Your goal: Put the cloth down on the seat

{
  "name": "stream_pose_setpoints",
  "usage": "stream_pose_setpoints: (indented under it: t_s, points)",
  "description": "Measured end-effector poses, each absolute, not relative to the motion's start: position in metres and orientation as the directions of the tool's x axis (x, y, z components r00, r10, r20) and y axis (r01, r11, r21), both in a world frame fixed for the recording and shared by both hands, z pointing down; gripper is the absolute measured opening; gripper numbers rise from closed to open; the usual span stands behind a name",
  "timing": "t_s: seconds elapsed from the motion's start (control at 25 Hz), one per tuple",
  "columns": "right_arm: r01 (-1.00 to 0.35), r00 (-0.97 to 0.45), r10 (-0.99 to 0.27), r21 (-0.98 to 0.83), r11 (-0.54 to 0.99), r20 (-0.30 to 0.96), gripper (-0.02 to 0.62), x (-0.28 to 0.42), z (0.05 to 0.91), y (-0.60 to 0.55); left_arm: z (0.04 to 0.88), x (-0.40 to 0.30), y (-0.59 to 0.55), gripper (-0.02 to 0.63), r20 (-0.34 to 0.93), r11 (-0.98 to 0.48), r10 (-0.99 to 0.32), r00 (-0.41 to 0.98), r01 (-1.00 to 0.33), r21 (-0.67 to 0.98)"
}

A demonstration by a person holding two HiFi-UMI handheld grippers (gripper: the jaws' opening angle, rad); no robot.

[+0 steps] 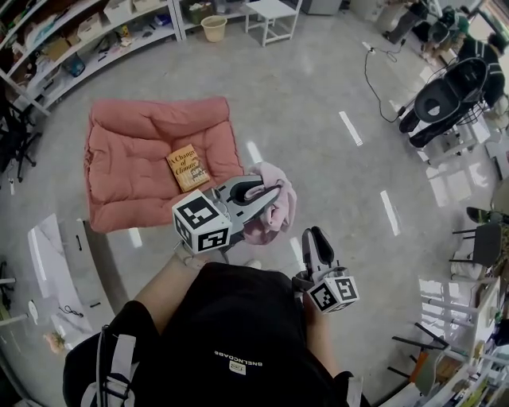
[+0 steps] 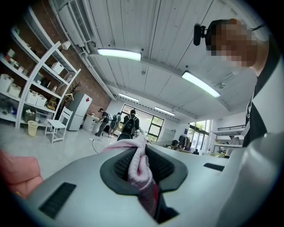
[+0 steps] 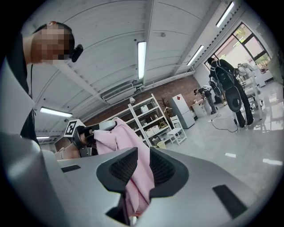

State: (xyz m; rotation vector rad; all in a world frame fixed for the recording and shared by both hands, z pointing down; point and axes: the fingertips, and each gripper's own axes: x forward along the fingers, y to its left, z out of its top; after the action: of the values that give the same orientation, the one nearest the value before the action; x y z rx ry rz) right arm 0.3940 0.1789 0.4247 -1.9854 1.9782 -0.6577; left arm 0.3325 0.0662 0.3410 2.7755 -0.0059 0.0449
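Note:
A pink cloth (image 1: 269,218) hangs bunched above the floor in front of me. My left gripper (image 1: 269,193) is shut on its upper part, and a fold of the cloth (image 2: 139,167) is pinched between the dark pads. My right gripper (image 1: 314,236) sits lower and to the right, near my body. In the right gripper view the cloth (image 3: 133,177) runs between its jaws up to the left gripper (image 3: 82,133). The seat, a salmon cushion (image 1: 135,167), lies on the floor to the left. A yellow book (image 1: 188,168) rests on its right part.
Shelving with boxes (image 1: 87,40) lines the far left. A small bin (image 1: 213,28) and a white chair (image 1: 274,16) stand at the back. Black equipment (image 1: 445,95) and a floor cable (image 1: 374,71) are at the right. People (image 2: 128,124) stand far off.

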Motion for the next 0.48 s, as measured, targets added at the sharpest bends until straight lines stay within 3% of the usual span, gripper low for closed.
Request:
stream_pose_setpoints:
  t_s: [0.48]
  points:
    - [-0.88,-0.082,-0.988,-0.475,0.009,0.133,0.101,0.346,0.405,0.051,0.317,0.262,-0.078,0.054,0.007,-0.932,-0.112,0.994,-0.108,0.347]
